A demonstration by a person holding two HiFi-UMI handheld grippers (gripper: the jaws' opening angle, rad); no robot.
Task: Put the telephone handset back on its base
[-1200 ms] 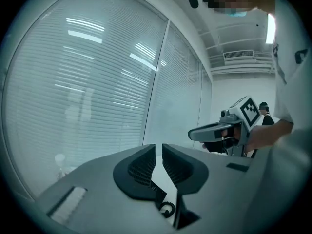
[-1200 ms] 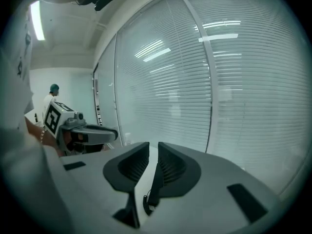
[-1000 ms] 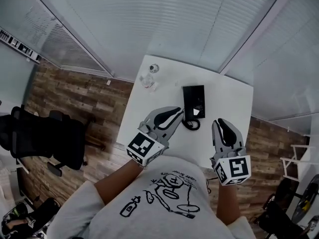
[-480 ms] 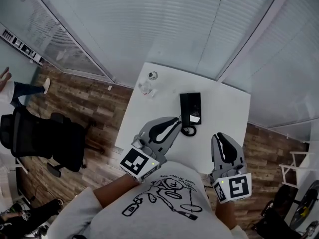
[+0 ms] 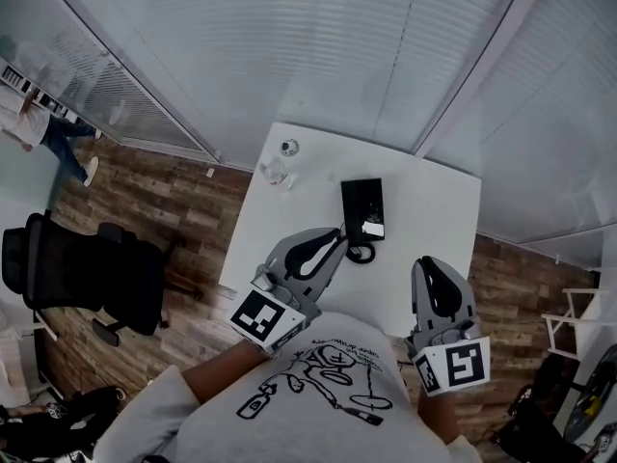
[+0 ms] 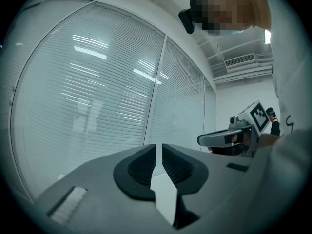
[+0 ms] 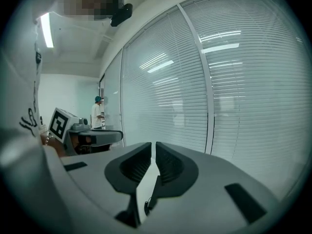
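The telephone (image 5: pixel 362 204) lies flat near the middle of the white surface (image 5: pixel 434 210), a black slab with a pale patch at its near end. Its coiled cord (image 5: pixel 361 253) is bunched against that near end. From the head view the phone is too small for me to tell whether the handset sits in its cradle.

The person stands at the near edge with both tools raised over it. The left gripper (image 5: pixel 335 236) points toward the phone, its tip just beside the cord. Its jaws stand together with only a thin slit between the pads, and nothing is caught in them. The right gripper (image 5: pixel 428 262) hangs over the near right part of the surface, well apart from the phone. Its jaws are closing, nearly meeting at the tips, and nothing is between them either.

At the far left corner of the surface sit a small clear thing (image 5: pixel 277 172) and a little round thing (image 5: pixel 288 148). A black office chair (image 5: pixel 87 276) stands on the wooden floor (image 5: pixel 145 186) to the left. Another person (image 5: pixel 43 123) stands by the blinds (image 5: pixel 318 56) beyond it.
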